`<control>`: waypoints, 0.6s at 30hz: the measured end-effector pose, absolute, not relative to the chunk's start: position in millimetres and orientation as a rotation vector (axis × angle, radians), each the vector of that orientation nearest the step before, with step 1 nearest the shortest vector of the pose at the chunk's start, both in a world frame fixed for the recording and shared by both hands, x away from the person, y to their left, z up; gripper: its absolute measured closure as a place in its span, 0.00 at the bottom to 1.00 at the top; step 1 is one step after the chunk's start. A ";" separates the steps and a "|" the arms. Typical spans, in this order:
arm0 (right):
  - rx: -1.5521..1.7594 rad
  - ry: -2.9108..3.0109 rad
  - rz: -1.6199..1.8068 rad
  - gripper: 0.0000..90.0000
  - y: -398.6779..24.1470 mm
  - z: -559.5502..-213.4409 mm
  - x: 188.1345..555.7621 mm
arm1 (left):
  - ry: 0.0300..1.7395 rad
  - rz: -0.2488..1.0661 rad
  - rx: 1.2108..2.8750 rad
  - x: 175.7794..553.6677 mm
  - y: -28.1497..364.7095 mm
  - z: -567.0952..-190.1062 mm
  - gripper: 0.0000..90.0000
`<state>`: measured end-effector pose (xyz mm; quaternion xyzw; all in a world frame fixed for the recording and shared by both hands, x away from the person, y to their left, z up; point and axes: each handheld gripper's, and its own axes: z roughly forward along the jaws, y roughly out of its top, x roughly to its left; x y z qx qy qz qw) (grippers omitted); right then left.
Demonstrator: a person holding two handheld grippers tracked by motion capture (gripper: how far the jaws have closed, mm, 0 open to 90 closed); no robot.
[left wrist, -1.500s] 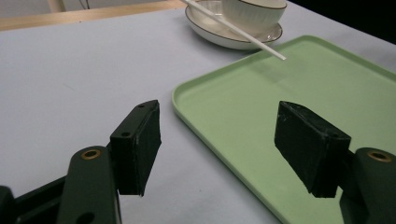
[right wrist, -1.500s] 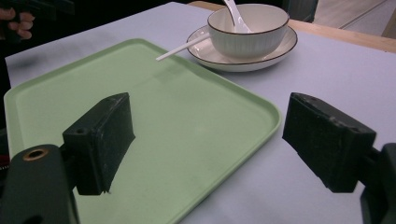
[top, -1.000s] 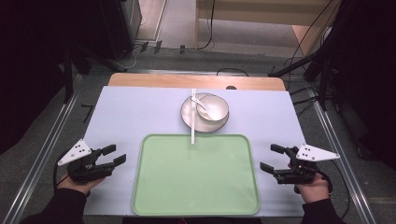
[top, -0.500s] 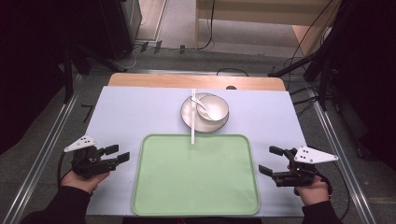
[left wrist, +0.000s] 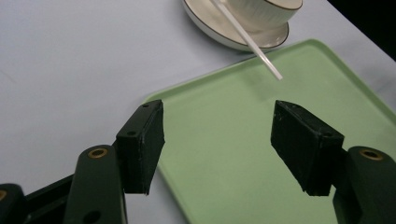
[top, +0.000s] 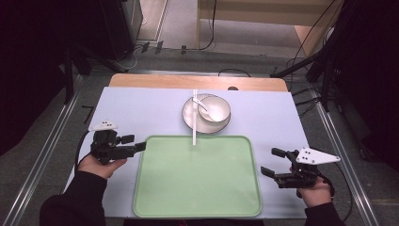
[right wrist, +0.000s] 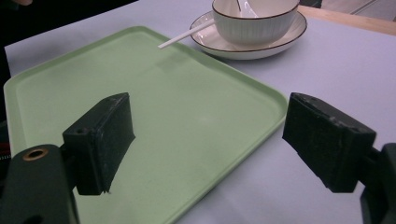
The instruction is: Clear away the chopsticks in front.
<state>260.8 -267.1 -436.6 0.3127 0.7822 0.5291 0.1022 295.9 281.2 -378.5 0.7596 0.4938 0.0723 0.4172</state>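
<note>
Covering table: pale blue mat (top: 141,113) | dark room, cables | both tools released, empty

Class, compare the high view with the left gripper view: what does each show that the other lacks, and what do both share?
High view alone: the right gripper, open, the person's hands, the floor cables, the wooden table edge. Left gripper view alone: a close look at the left gripper, open. Shared: green tray, white bowl on its saucer, and the white stick.

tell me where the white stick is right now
In the high view the white stick lies across the left rim of the saucer beside the bowl, its near end reaching just over the far edge of the green tray.
</note>
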 end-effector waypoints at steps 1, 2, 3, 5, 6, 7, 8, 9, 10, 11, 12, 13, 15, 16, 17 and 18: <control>0.922 2.314 1.558 0.19 -266.8 -436.7 260.8 | 1.243 0.176 1.914 299.3 278.2 -377.6 0.39; 0.918 2.318 1.556 0.19 -266.6 -437.0 261.1 | 1.245 0.178 1.923 302.4 274.9 -376.9 0.39; 0.918 2.320 1.553 0.19 -266.3 -437.2 261.2 | 1.242 0.179 1.931 305.4 271.6 -376.2 0.39; 0.924 2.323 1.553 0.19 -266.0 -437.6 261.3 | 1.253 0.163 1.925 314.3 263.1 -373.9 0.40; 0.924 2.323 1.553 0.19 -266.0 -437.6 261.3 | 1.253 0.163 1.925 314.3 263.1 -373.9 0.40; 0.925 2.322 1.553 0.19 -266.1 -437.6 261.5 | 1.253 0.162 1.926 317.0 260.0 -373.5 0.40; 0.926 2.322 1.552 0.19 -266.2 -437.6 261.5 | 1.257 0.164 1.931 319.8 256.6 -373.2 0.40; 0.929 2.321 1.551 0.19 -266.2 -437.7 261.6 | 1.259 0.165 1.936 322.6 253.4 -373.0 0.40; 0.929 2.321 1.551 0.19 -266.2 -437.7 261.6 | 1.261 0.166 1.942 325.6 250.6 -372.8 0.40; 0.929 2.321 1.548 0.19 -265.9 -437.8 261.7 | 1.258 0.128 1.956 331.7 245.3 -371.9 0.46; 0.930 2.322 1.547 0.19 -265.7 -437.8 261.8 | 1.256 0.123 1.968 334.7 242.1 -371.4 0.48; 0.929 2.324 1.547 0.19 -265.5 -437.8 261.8 | 1.256 0.123 1.968 334.7 242.1 -371.4 0.48; 0.925 2.329 1.553 0.19 -265.0 -437.7 261.8 | 1.258 0.140 1.986 339.9 235.4 -370.7 0.47; 0.911 2.330 1.559 0.19 -264.6 -437.5 262.0 | 1.266 0.138 1.983 343.0 232.1 -370.7 0.47; 0.911 2.330 1.559 0.19 -264.6 -437.5 262.0 | 1.273 0.137 1.984 346.0 228.4 -370.4 0.47; 0.908 2.330 1.557 0.19 -263.9 -437.1 262.2 | 1.273 0.148 1.996 352.4 221.5 -370.8 0.47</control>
